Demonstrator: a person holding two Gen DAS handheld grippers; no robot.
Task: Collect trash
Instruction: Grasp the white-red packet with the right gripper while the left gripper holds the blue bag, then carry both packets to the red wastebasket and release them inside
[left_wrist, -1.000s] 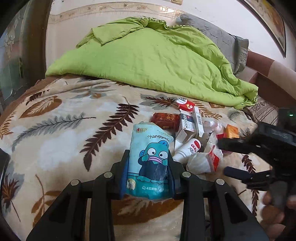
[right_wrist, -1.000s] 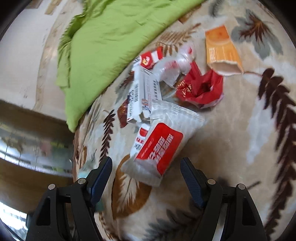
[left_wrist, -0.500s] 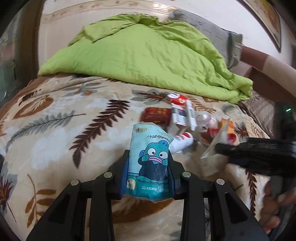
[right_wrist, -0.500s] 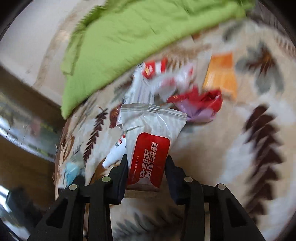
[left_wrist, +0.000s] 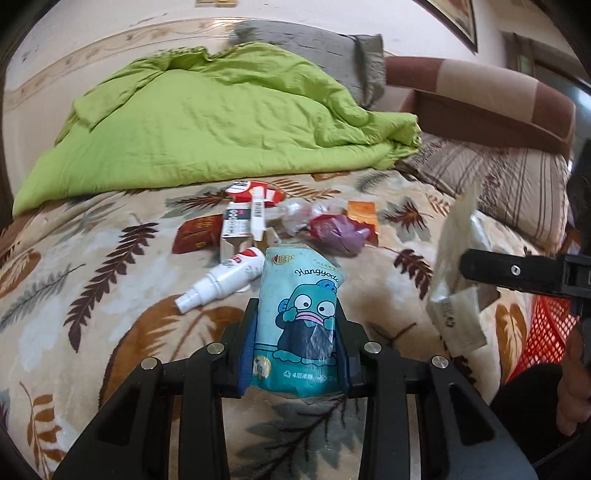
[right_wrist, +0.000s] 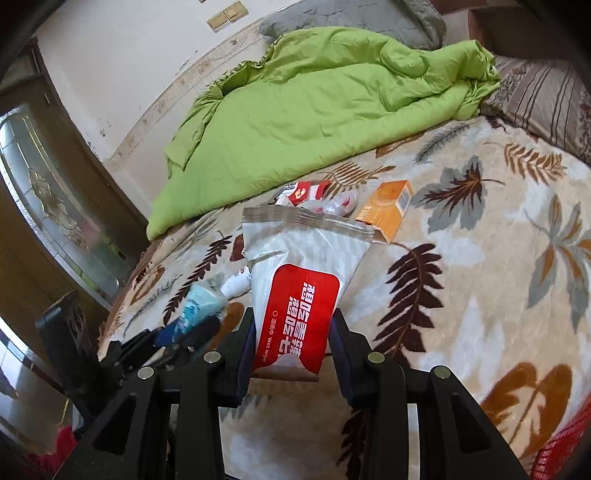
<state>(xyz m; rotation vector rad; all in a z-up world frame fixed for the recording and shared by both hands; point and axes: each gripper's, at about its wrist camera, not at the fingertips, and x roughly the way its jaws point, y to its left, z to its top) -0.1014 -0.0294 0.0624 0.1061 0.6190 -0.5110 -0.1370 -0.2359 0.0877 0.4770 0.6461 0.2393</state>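
Black tongs (left_wrist: 295, 350) — blue-padded fingers (left_wrist: 246, 354), silver screw heads (left_wrist: 215, 347) across the linkage.

The tissue pack (left_wrist: 299, 325) and wipes packet (right_wrist: 299, 295) are glossy, crinkled plastic film. The blanket (left_wrist: 92, 295) looks plush and matt; the green quilt (left_wrist: 207, 125) is smooth, creased cloth.
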